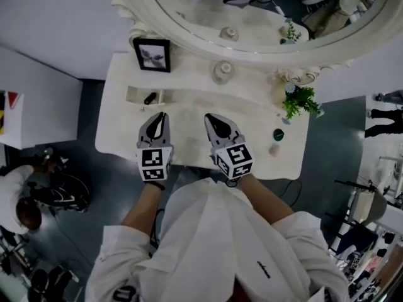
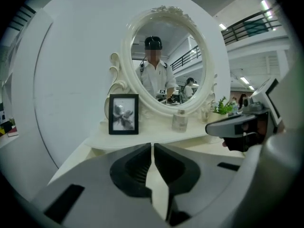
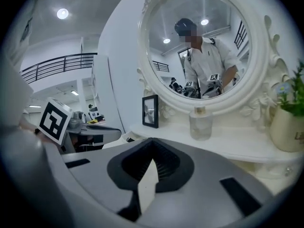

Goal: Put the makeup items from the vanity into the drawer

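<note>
Two tools side by side above bench (image 1: 189, 109) front edge. Left tool (image 1: 164, 116): jaws closed, nothing between. Right tool (image 1: 208, 117): jaws closed, empty. Small dark makeup item (image 1: 150, 97) lies in open compartment (image 1: 133, 95) at bench left. Green round item (image 1: 278, 134) and small pale item (image 1: 274, 149) sit on bench right, near plant (image 1: 301, 100). Glass bottle (image 1: 222, 72) stands below mirror (image 1: 264, 17), picture frame (image 1: 152, 54) at back left.

A black-framed picture (image 1: 152, 55) stands upright just left of the oval mirror (image 1: 208, 8) (its surround white and carved). A leafy potted plant (image 1: 300, 100) sits at the right. On the grey floor (image 1: 88, 112), a person (image 1: 16, 190) crouches beside dark bags (image 1: 63, 194).
</note>
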`<state>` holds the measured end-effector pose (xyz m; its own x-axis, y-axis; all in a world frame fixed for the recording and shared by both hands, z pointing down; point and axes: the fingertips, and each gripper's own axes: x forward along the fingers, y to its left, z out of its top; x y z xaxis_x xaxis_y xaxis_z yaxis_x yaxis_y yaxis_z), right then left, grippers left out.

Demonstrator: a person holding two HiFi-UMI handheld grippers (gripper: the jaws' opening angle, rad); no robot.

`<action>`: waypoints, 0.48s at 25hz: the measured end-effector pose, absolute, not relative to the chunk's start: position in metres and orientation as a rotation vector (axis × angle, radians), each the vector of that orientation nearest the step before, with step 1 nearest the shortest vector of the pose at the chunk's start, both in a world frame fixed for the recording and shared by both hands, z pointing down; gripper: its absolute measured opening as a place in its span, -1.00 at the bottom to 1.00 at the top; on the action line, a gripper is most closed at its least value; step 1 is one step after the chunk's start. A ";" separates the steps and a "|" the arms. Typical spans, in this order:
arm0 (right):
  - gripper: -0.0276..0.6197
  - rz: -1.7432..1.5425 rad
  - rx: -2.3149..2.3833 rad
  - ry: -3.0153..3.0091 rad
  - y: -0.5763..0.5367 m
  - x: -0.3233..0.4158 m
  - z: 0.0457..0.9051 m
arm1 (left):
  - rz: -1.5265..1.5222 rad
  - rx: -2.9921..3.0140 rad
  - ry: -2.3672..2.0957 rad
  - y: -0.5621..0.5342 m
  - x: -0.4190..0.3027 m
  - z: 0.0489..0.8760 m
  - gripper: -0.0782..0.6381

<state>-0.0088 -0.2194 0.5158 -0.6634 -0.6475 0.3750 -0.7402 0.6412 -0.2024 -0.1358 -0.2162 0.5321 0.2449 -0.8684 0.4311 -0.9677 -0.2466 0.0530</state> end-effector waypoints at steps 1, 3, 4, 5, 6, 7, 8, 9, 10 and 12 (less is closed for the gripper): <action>-0.86 0.494 1.141 -2.596 -0.216 0.000 0.511 | 0.446 2.237 -1.683 -0.214 -0.128 0.528 -0.67; -0.86 0.487 1.181 -2.603 -0.210 0.018 0.501 | 0.419 2.295 -1.640 -0.210 -0.108 0.517 -0.67; -0.86 0.482 1.201 -2.609 -0.208 0.027 0.495 | 0.402 2.327 -1.614 -0.208 -0.097 0.511 -0.67; -0.86 0.476 1.223 -2.614 -0.206 0.036 0.488 | 0.382 2.360 -1.585 -0.205 -0.086 0.504 -0.67; -0.86 0.469 1.246 -2.619 -0.204 0.045 0.481 | 0.357 2.396 -1.553 -0.204 -0.073 0.497 -0.67; -0.86 0.463 1.272 -2.623 -0.202 0.055 0.474 | 0.332 2.433 -1.521 -0.202 -0.061 0.489 -0.67; -0.86 0.460 1.301 -2.627 -0.200 0.065 0.466 | 0.308 2.472 -1.489 -0.200 -0.049 0.481 -0.67; -0.86 0.458 1.332 -2.629 -0.198 0.075 0.459 | 0.288 2.510 -1.457 -0.198 -0.037 0.472 -0.67; -0.86 0.455 1.365 -2.630 -0.195 0.087 0.452 | 0.269 2.545 -1.428 -0.196 -0.026 0.464 -0.67; -0.86 0.445 1.435 -2.622 -0.191 0.111 0.439 | 0.226 2.603 -1.375 -0.194 -0.004 0.449 -0.67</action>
